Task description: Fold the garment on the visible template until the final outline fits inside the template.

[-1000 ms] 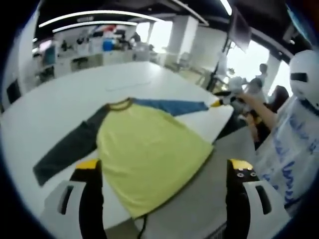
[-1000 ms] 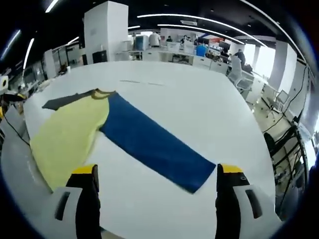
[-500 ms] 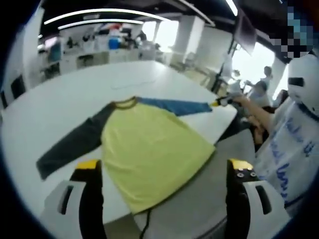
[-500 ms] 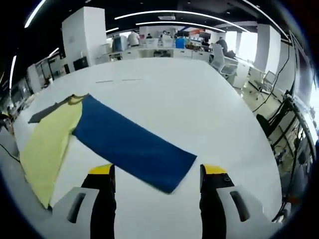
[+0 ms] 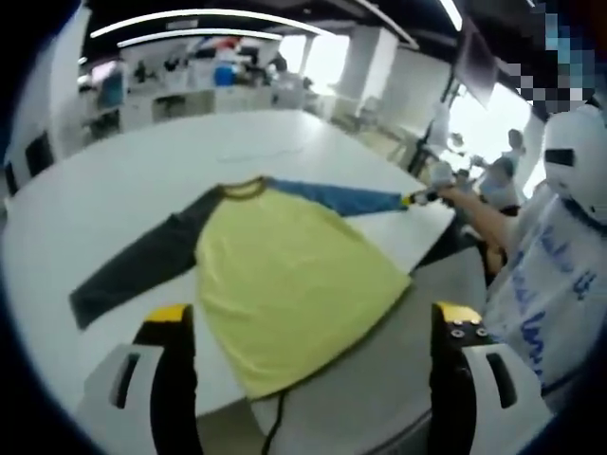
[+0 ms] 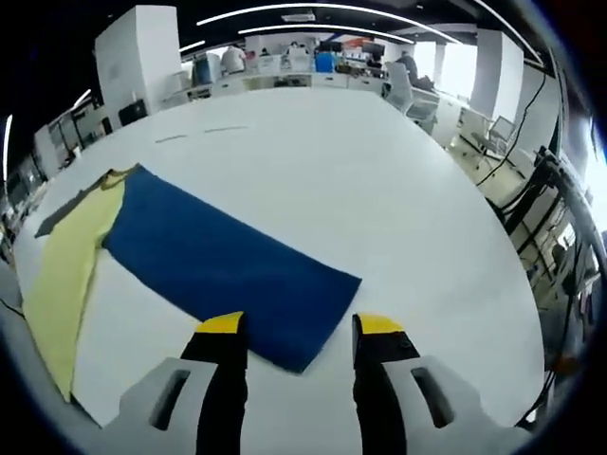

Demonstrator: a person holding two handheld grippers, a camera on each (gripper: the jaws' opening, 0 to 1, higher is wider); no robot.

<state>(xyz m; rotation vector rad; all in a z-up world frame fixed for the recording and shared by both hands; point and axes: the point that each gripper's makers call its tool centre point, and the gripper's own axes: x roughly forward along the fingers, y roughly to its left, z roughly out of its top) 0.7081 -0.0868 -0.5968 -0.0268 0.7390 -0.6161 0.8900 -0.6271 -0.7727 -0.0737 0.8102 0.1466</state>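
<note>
A long-sleeved shirt lies flat on the white table (image 5: 114, 190), its yellow body (image 5: 285, 275) reaching the near edge. One sleeve is dark grey (image 5: 142, 270), the other blue (image 5: 332, 197). My left gripper (image 5: 313, 318) hangs wide open over the hem, holding nothing. In the right gripper view the blue sleeve (image 6: 218, 261) runs toward me and its cuff end lies between the jaws. My right gripper (image 6: 300, 327) is open with a narrowed gap. It also appears at the cuff as the right gripper (image 5: 414, 199), held in a person's hand.
Faint thin marks (image 6: 199, 135) cross the table beyond the collar. The table's rounded edge (image 6: 503, 284) drops off to the right. A person in a white printed top (image 5: 550, 284) stands beside the table. Desks and several people fill the office behind.
My right gripper has come down closer to the blue cuff and its jaws have drawn nearer together. The left gripper stays wide open, its view barely shifted.
</note>
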